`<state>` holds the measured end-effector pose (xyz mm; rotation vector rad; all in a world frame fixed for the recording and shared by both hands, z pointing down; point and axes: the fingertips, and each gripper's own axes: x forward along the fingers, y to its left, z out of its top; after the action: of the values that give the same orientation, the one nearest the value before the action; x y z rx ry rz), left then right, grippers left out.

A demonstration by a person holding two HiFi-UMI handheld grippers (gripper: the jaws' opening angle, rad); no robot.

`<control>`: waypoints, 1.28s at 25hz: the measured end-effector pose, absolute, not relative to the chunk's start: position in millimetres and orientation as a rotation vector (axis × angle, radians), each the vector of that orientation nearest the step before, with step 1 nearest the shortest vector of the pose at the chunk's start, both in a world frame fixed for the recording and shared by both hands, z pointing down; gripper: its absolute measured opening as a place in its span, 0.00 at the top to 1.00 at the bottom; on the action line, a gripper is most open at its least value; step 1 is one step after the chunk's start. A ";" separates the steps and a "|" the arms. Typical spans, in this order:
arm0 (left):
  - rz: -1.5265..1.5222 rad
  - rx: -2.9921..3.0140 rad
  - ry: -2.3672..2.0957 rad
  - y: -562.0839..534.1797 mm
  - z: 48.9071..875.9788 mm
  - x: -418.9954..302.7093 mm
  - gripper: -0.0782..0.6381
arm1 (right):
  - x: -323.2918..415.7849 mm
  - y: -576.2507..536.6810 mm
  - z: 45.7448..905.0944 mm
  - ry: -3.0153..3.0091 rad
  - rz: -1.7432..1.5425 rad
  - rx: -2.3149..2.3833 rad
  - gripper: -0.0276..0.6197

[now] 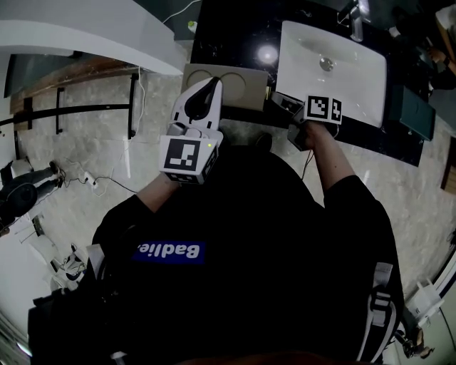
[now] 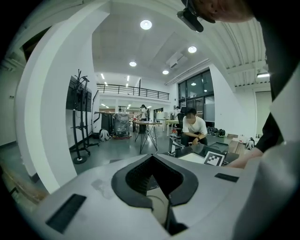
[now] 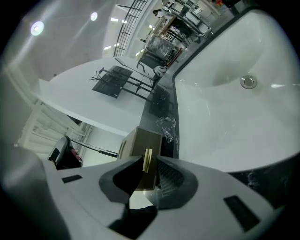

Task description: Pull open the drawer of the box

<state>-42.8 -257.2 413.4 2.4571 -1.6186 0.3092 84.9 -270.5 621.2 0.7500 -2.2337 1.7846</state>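
Observation:
A tan cardboard box (image 1: 239,85) stands on the black counter (image 1: 235,36) just left of a white sink. My left gripper (image 1: 212,85) is shut and empty, its tips lying over the box's top. In the left gripper view the shut left gripper (image 2: 152,157) points out into the room, with tan box surface showing beneath it. My right gripper (image 1: 279,100) is at the box's right end. In the right gripper view the box (image 3: 140,138) faces me end-on, and the right gripper (image 3: 149,161) is shut on a pale pull tab (image 3: 147,159) sticking out of that end.
The white sink (image 1: 335,71) with its drain (image 3: 248,82) lies directly right of the box, a faucet (image 1: 354,21) behind it. A white curved counter (image 1: 85,39) is at the left. A seated person (image 2: 193,129) and tripods are far off in the room.

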 end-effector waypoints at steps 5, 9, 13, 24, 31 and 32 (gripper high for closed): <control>0.300 2.446 -1.631 -257.9 412.4 -48.2 0.91 | 79.6 -270.2 628.1 -2.213 1.823 0.725 0.84; 0.305 2.433 -1.646 -258.8 413.4 -52.8 0.91 | 75.3 -269.1 634.4 -2.193 1.850 0.699 0.84; 0.319 2.415 -1.650 -257.8 415.0 -56.1 0.91 | 73.8 -268.9 636.3 -2.191 1.871 0.683 0.84; 0.320 2.417 -1.660 -255.0 414.0 -58.5 0.91 | 72.2 -269.3 632.9 -2.207 1.948 0.668 0.91; 0.291 2.457 -1.618 -252.2 412.9 -52.7 0.91 | 89.8 -266.8 631.8 -2.195 1.936 0.729 0.91; 0.288 2.461 -1.613 -252.0 412.2 -50.4 0.91 | 94.0 -266.3 631.4 -2.193 1.938 0.737 0.91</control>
<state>-50.4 -252.0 412.2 2.4613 -1.6129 0.2885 94.0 -266.3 631.4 0.7368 -2.1926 1.9380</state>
